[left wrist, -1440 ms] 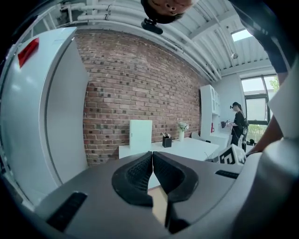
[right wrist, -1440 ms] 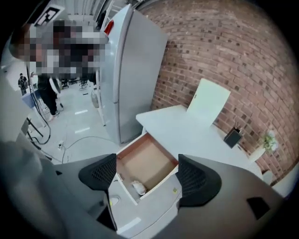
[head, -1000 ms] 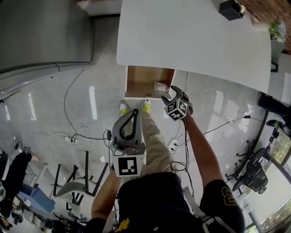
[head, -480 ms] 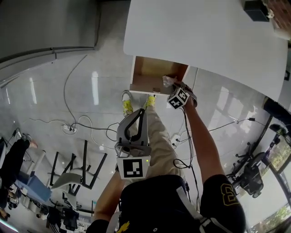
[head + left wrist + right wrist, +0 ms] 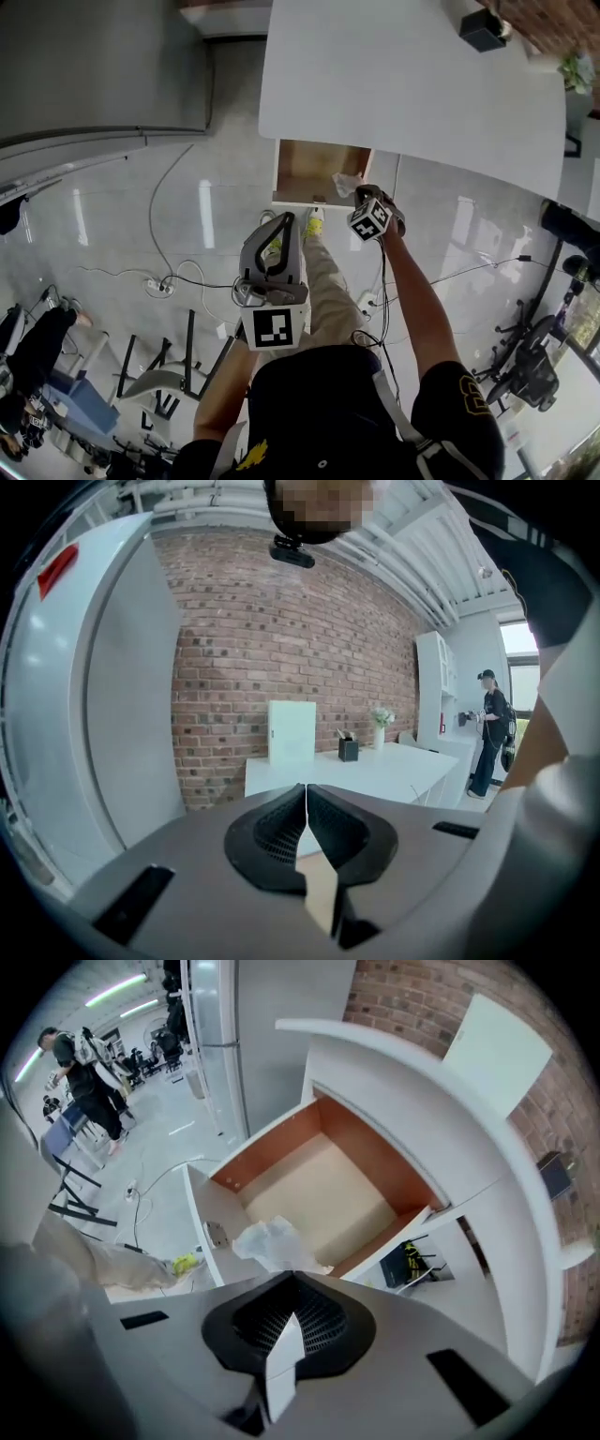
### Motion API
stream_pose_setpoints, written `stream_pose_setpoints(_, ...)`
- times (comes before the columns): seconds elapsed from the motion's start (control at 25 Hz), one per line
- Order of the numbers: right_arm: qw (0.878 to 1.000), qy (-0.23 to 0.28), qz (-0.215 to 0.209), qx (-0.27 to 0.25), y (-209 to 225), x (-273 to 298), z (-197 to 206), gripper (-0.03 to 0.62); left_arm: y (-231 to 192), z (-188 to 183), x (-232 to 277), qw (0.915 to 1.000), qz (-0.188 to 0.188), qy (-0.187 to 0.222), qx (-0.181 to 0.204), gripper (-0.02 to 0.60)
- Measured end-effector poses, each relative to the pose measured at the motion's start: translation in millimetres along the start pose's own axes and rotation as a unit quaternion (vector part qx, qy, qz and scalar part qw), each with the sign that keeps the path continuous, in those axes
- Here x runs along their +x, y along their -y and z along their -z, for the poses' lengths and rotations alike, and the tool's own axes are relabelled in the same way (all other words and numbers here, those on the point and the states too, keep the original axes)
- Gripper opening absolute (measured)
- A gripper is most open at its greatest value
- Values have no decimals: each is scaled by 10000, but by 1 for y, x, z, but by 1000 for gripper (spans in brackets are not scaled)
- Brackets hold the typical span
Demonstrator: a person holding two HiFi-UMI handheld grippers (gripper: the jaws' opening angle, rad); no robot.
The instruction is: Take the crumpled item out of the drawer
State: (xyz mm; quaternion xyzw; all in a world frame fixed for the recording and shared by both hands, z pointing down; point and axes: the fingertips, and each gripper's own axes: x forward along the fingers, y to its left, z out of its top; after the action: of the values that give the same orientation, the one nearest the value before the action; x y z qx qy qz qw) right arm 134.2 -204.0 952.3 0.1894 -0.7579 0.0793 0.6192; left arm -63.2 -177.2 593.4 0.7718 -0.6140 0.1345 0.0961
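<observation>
- Since a second ago, the right hand-held gripper [image 5: 289, 1283] has brought its jaws together on the crumpled item [image 5: 270, 1244]. The item's loose white folds bulge out just past the tips.
- That item sits at the front right corner of the open drawer [image 5: 370, 1147], over the front edge and not yet lifted clear. The rest of the drawer's pale bottom is bare.
- Judging by the reach, the right arm stretches forward and down so the jaws meet the item from the front edge, the shortest way in.
- The left hand-held gripper [image 5: 306, 794] hangs back near the person's waist with its jaws together on nothing. It points off toward a brick wall [image 5: 281, 639] and appears to be kept out of the way.
- The drawer slides out from under a white counter [image 5: 412, 84]. On top only a small dark object [image 5: 483, 28] shows, at the far corner.
- Below is a glossy grey tiled floor [image 5: 112, 225] with cables [image 5: 159, 234] trailing across it.
- Folded chairs [image 5: 159, 366] stand off to the left.
</observation>
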Motion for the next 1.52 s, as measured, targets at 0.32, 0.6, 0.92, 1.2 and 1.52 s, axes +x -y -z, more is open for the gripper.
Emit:
stream_pose_setpoints(0.32, 9871, 1404, 698, 334, 31, -167, -81, 28, -12, -133, -14, 9908, 33, 765, 1119, 20)
stream_pose_setpoints(0.6, 9309, 3165, 1549, 960, 66, -346, -171, 28, -33, -214, -27, 9756, -55, 1381, 1704, 20)
stream_pose_setpoints(0.92, 8190, 5032, 2299, 1527, 99, -534, -218, 28, -32, -277, -19, 9787, -275, 1823, 904, 20)
stream_pose_setpoints(1.2, 7677, 5648, 2794, 1167, 111, -620, -226, 28, -19, -305, -13, 9693, -33, 1986, 1452, 20)
stream_pose_setpoints(1.52, 7490, 5837, 2957, 1043, 116, -645, -230, 28, -21, -326, -10, 9647, -17, 2187, 1466, 20)
